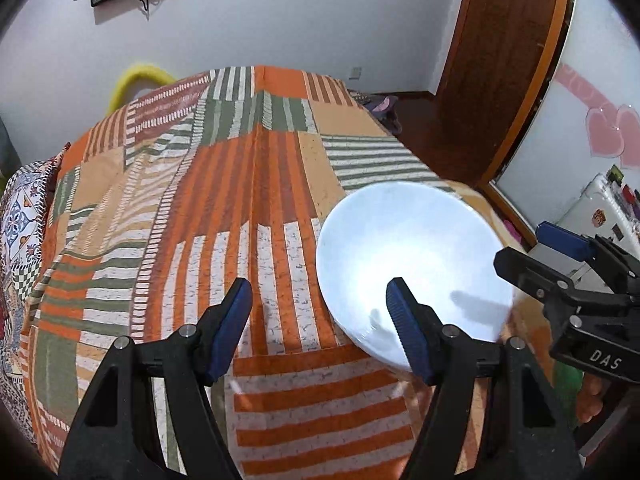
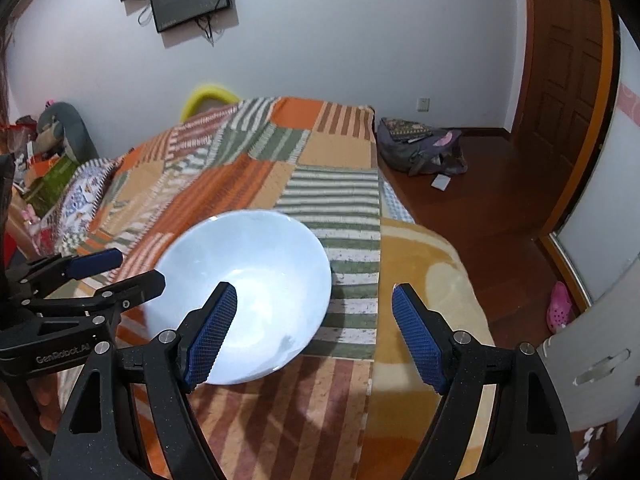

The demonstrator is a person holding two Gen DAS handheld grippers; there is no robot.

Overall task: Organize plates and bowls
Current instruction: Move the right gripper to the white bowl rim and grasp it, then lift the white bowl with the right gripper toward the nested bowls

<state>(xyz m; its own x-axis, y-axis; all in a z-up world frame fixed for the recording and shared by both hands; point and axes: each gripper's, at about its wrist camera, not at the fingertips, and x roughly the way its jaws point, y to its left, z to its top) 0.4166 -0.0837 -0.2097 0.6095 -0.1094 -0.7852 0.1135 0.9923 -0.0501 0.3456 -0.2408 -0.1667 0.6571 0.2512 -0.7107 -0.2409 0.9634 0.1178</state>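
Observation:
A wide white bowl [image 1: 416, 256] [image 2: 248, 280] sits upright on the striped patchwork bedcover [image 1: 240, 184] [image 2: 332, 184], near the bed's front corner. My left gripper [image 1: 319, 286] is open. Its right finger hangs over the inside of the bowl and its left finger stays outside over the cover, so the bowl's near rim lies between the jaws with no pad pressing on it. My right gripper [image 2: 315, 290] is open too, with its left finger over the bowl and its right finger over the bed. Each gripper shows in the other's view, the right gripper [image 1: 532, 248] and the left gripper [image 2: 128, 270] flanking the bowl.
A yellow blanket [image 2: 432, 280] covers the bed's right corner. On the wooden floor lie a backpack [image 2: 420, 148] and a pink shoe [image 2: 559, 306]. A brown door [image 2: 568, 80] stands at the right, a patterned pillow [image 1: 24, 208] at the bed's left edge.

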